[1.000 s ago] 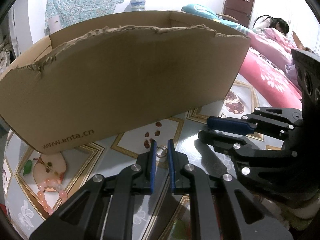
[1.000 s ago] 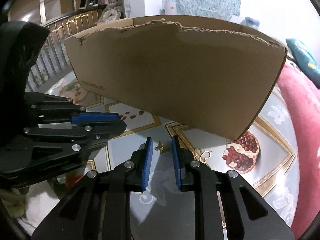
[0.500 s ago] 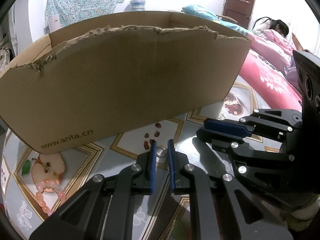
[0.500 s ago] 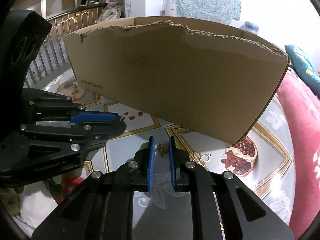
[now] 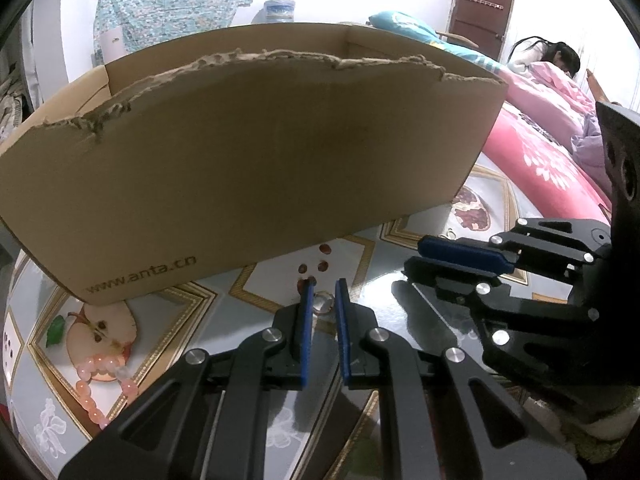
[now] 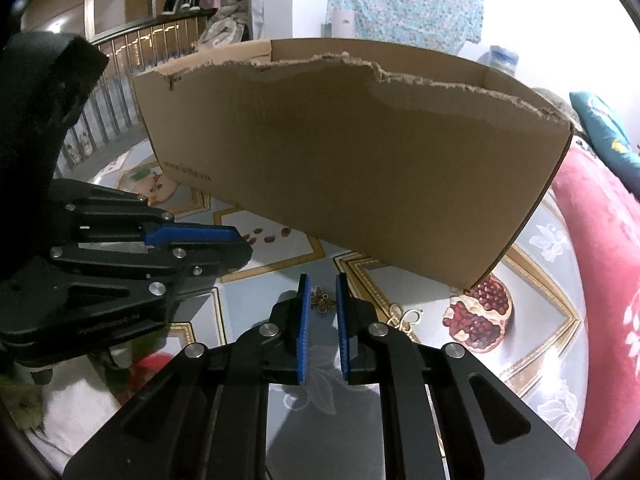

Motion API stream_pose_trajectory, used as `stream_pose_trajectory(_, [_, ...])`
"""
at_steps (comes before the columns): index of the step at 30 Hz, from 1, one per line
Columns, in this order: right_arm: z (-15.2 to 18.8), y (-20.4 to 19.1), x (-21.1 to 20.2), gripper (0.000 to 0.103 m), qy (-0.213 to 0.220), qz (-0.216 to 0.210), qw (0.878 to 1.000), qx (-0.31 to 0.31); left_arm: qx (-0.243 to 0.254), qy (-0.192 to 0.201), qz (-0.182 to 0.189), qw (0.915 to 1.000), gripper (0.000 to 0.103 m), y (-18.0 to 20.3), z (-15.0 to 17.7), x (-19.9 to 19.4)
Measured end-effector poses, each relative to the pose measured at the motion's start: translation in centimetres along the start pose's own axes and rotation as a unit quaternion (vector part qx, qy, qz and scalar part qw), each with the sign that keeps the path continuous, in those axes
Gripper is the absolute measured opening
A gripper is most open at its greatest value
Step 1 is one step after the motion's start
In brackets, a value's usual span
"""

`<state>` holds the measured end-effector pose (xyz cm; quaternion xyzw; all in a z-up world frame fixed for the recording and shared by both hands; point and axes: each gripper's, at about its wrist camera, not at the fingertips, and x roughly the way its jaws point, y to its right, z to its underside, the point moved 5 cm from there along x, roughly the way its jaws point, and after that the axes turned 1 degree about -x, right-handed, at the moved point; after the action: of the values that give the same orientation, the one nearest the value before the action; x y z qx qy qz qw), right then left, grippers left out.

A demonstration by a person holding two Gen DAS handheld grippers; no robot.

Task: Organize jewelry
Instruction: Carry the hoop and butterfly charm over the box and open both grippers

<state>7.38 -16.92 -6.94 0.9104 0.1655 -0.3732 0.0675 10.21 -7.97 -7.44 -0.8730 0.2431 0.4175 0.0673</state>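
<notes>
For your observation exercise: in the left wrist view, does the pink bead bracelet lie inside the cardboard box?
No. The pink bead bracelet lies on the patterned tabletop, outside and in front of the cardboard box.

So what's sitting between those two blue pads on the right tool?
A small bronze butterfly charm, pinched by the right gripper, seen in the right wrist view.

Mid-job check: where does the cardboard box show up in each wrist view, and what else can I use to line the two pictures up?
Left wrist view: cardboard box fills the upper middle, torn rim on top, printed web address at its lower left.
Right wrist view: cardboard box spans the upper middle to right, the same print small at its lower left.
Shared landmark: the pomegranate print on the tablecloth by the box's right corner.
</notes>
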Motion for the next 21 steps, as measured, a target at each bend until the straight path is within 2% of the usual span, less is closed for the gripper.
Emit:
stream_pose_trajectory(10, [-0.6,-0.2,-3.3,0.01,0.039,0.001,0.999,-0.005,-0.001,0.033,0.006,0.9995,0.01,0.1,-0.6,-3.2])
stream_pose_trajectory(16, [-2.7,-0.6,-6.8,0.01,0.086,-0.008,0.996,-0.011,-0.005,0.08,0.022,0.9965,0.01,0.4,-2.1,-7.6])
stream_pose_trajectory(21, [-5.6,0.0,-8.9,0.01,0.131,-0.019,0.991,-0.005,-0.007,0.119,0.033,0.9923,0.01,0.1,-4.7,-10.3])
